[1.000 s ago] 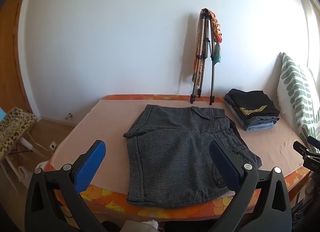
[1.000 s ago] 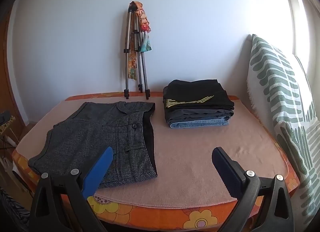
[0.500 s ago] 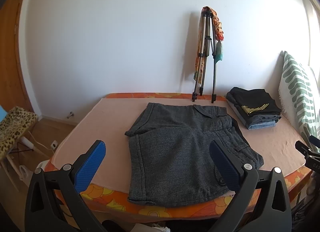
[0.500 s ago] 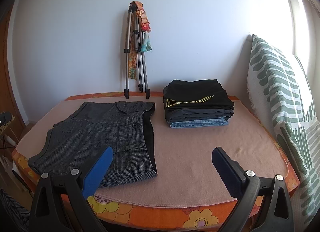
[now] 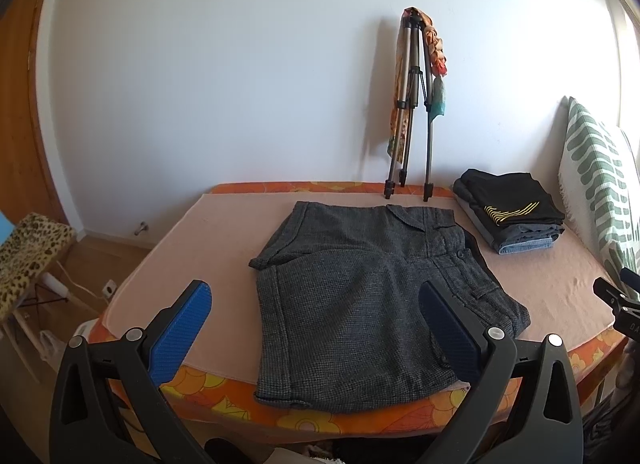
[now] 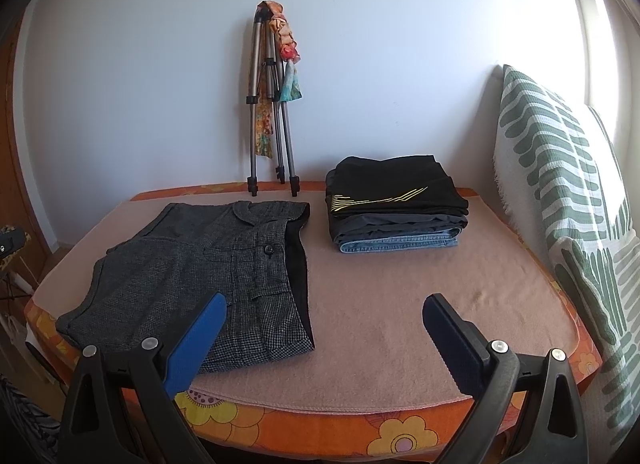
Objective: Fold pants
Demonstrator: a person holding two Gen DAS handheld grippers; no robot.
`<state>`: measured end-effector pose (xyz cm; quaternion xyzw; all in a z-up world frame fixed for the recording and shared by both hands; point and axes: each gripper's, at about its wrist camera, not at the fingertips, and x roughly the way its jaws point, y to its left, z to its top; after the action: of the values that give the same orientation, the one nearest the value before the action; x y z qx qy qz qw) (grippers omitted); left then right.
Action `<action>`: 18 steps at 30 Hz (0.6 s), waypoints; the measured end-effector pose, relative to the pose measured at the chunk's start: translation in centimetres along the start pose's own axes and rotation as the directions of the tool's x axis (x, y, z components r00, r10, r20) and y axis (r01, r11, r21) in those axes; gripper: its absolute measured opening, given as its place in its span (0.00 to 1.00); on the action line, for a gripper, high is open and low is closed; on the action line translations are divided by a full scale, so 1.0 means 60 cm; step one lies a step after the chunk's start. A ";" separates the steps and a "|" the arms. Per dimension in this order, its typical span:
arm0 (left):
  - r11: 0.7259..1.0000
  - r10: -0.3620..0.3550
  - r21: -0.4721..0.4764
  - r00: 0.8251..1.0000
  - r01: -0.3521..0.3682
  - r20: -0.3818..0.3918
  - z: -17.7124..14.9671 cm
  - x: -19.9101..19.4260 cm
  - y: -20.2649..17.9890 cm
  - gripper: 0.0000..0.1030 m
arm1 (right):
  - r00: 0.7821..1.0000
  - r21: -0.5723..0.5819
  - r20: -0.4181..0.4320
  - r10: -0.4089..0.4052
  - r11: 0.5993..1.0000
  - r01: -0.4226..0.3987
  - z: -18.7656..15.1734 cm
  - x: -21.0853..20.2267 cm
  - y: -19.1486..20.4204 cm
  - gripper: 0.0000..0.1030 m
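Bright daylight from right — wall glare, fisheye-bent edges.

Both wrist cameras sit just off the bed's (image 5: 224, 224) near edge, looking across it toward the back wall, the left view from nearer the left corner, the right farther right; both share the grey shorts (image 5: 360, 284), folded clothes stack (image 6: 396, 204) and tripod (image 6: 268, 104).
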<state>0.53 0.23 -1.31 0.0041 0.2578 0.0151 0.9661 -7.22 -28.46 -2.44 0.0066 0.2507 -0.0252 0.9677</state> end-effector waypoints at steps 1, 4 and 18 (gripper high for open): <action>1.000 0.001 0.002 1.000 -0.001 -0.001 0.001 0.001 0.000 1.00 | 1.000 -0.001 0.000 -0.001 1.000 0.001 0.000 0.000 0.000 0.97; 1.000 -0.001 0.001 1.000 0.001 -0.003 0.000 0.002 0.000 1.00 | 1.000 0.001 -0.004 0.002 1.000 -0.002 0.001 0.002 0.002 0.97; 1.000 0.000 -0.001 1.000 0.000 -0.005 0.000 0.006 0.001 1.00 | 1.000 -0.004 -0.008 0.003 1.000 -0.003 -0.001 0.005 0.004 0.96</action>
<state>0.82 0.29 -1.48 0.0033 0.2603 0.0151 0.9654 -6.96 -28.23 -2.66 0.0054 0.2544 -0.0234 0.9668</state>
